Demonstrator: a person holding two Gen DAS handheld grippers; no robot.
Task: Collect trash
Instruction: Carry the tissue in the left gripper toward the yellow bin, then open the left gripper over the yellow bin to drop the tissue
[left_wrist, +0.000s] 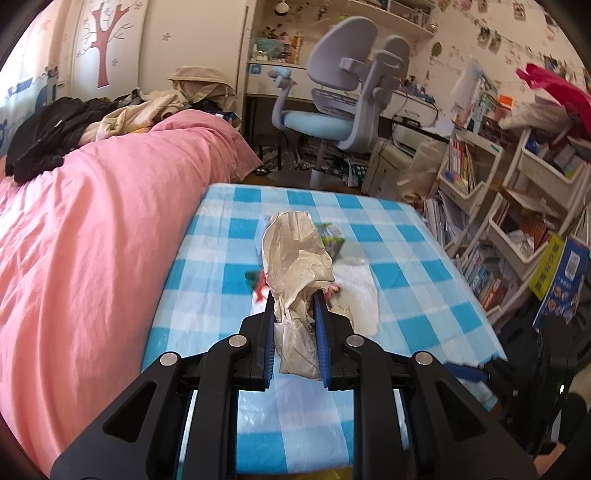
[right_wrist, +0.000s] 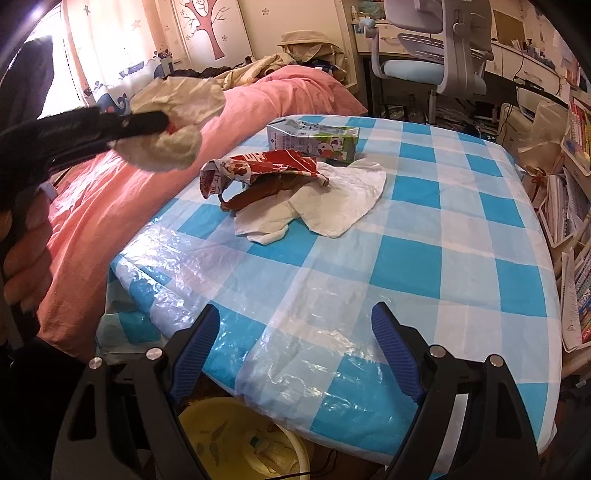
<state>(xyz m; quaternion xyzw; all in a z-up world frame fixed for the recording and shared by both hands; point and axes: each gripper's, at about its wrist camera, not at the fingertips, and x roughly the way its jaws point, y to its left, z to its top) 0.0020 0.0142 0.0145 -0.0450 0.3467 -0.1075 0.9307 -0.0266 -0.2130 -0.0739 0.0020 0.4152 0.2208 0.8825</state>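
Note:
My left gripper (left_wrist: 295, 295) is shut on a crumpled beige paper wad (left_wrist: 295, 251), held in the air above the table; from the right wrist view the same wad (right_wrist: 177, 122) hangs at the upper left in the left gripper's black fingers (right_wrist: 147, 123). On the blue-checked tablecloth (right_wrist: 406, 258) lie a red snack wrapper (right_wrist: 258, 166), a brown scrap (right_wrist: 258, 194), a white flattened paper (right_wrist: 332, 206) and a small drink carton (right_wrist: 314, 138). My right gripper (right_wrist: 295, 347) stands open and empty over the table's near edge.
A yellow bin (right_wrist: 243, 439) with trash in it sits below the table's near edge. A pink-covered bed (left_wrist: 92, 221) runs along the left. A grey desk chair (left_wrist: 340, 110) stands beyond the table, and crowded bookshelves (left_wrist: 517, 206) line the right.

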